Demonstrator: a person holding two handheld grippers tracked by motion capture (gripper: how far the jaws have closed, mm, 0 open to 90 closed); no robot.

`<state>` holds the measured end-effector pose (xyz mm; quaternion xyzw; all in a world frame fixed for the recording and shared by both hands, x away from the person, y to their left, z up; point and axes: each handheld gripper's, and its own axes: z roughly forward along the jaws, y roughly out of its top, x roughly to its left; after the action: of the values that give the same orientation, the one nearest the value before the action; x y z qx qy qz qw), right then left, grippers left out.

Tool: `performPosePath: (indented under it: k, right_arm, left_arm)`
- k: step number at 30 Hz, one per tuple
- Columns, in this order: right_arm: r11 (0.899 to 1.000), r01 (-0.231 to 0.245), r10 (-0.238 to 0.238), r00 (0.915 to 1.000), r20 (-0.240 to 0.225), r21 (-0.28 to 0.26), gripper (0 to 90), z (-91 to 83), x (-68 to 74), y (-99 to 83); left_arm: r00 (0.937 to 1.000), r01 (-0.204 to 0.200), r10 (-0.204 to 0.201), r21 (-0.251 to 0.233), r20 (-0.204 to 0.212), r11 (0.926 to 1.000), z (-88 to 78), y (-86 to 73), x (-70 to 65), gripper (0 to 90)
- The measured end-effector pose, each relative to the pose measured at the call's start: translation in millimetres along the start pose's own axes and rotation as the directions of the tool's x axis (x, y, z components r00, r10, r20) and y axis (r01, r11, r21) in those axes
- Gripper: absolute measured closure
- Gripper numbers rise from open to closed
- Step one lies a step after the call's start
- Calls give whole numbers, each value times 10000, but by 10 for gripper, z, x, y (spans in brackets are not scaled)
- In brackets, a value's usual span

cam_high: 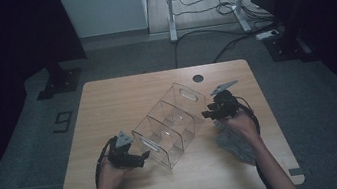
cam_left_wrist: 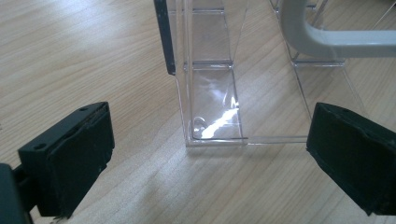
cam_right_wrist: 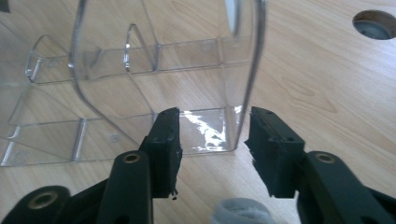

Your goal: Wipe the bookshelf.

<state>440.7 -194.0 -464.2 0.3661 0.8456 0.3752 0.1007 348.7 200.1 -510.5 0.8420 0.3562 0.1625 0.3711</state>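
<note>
Clear organizer [cam_high: 171,129] mid-table [cam_high: 106,98], slanted. Left gripper [cam_high: 138,158] wide open at its near corner; right gripper [cam_high: 208,114] half open around its far corner, not pressing. Grey bag [cam_high: 235,146] right of organizer, cable hole [cam_high: 198,78] beyond it.

From above I see a clear acrylic organizer [cam_high: 171,124] standing near the middle of the wooden counter [cam_high: 106,98], set on a slant from near left to far right, its handle slot at the far end. My left gripper [cam_high: 141,158] sits just beside its near left corner. My right gripper [cam_high: 208,114] is at its right side, close to the far end. A crumpled grey bag [cam_high: 232,145] lies near right, partly under my right forearm. A round hole [cam_high: 198,78] marks the counter's far edge.
</note>
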Motion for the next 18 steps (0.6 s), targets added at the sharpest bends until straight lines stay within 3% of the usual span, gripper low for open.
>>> performPosePath:
  k: [4, 18]
  right_arm:
    - [9997, -26, 17, 9994, -348, -239, 517, 62, -31, 13]
    - [9995, 223, -219, 9996, -159, 239, 543, 56, 54, -55]
  left_arm:
    - [9999, -71, 72, 90, -71, 9999, 8, 5, 11, 0]
    - [9978, 287, -270, 280, -607, 9992, 63, 22, 189, 0]
